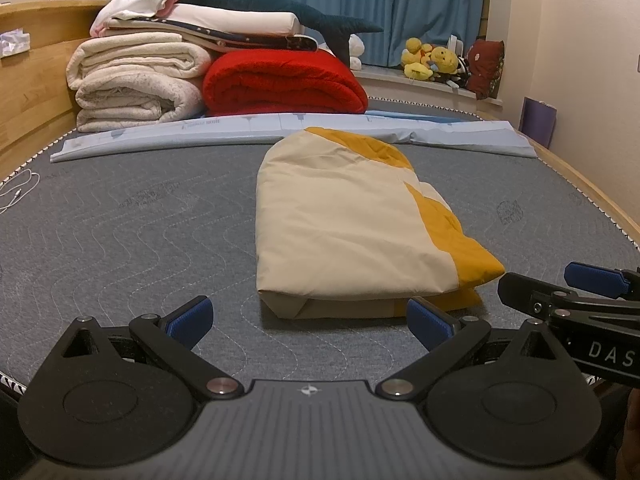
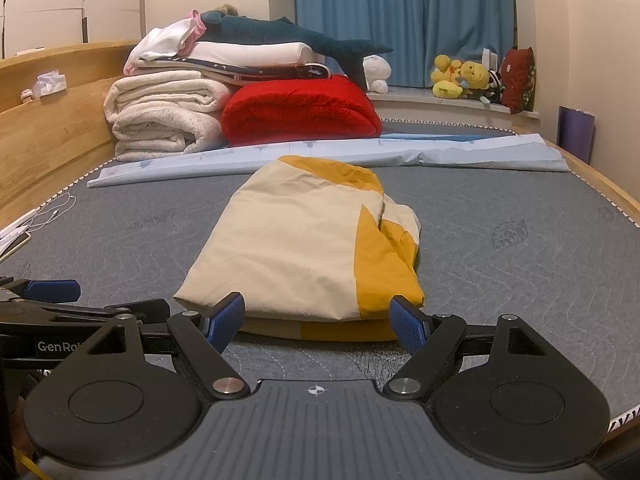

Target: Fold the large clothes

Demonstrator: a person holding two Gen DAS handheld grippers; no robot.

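A cream and mustard-yellow garment (image 1: 352,232) lies folded in a compact bundle on the grey quilted mattress (image 1: 120,232); it also shows in the right wrist view (image 2: 304,248). My left gripper (image 1: 310,322) is open and empty, just short of the bundle's near edge. My right gripper (image 2: 318,318) is open and empty, its blue pads (image 2: 406,320) flanking the bundle's near edge without gripping it. The right gripper also shows at the right edge of the left wrist view (image 1: 592,280), and the left gripper's blue pad (image 2: 52,290) appears at the left of the right wrist view.
Folded white quilts (image 1: 136,80), a red blanket (image 1: 284,82) and a shark plush (image 1: 280,8) are stacked at the far end. A light blue sheet (image 1: 280,130) lies across the mattress behind the garment. A white cable (image 2: 52,212) lies left. Wooden bed frame (image 1: 36,92) borders the mattress.
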